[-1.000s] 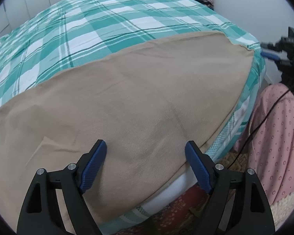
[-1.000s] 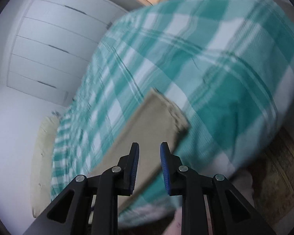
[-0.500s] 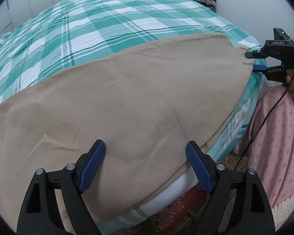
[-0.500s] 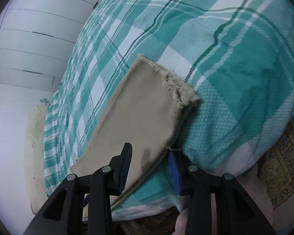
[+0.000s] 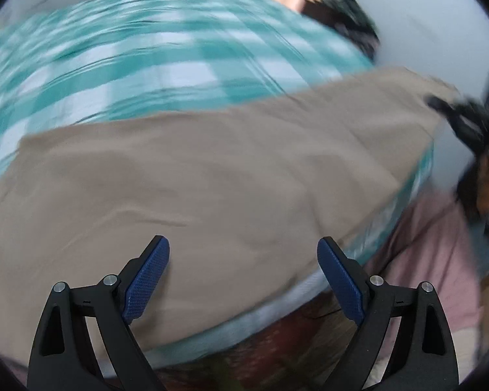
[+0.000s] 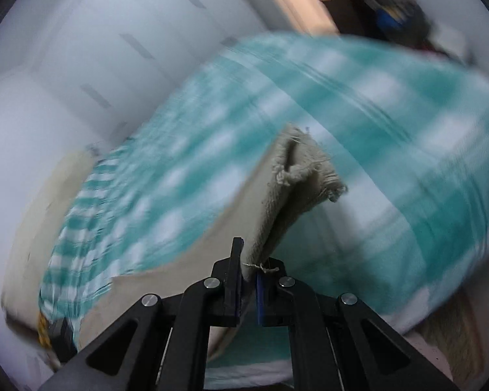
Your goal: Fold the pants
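The khaki pants (image 5: 212,176) lie along the near edge of the checked bedspread (image 5: 153,65), soft and limp, frayed hem (image 6: 306,169) pinched by the clenched right gripper (image 6: 247,277); the left gripper (image 5: 241,277), empty, is opening above them.

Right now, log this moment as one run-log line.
step: fold pants | right gripper: shut on pants hem, lifting it off bed | left gripper: jaws opening, holding nothing, above pants
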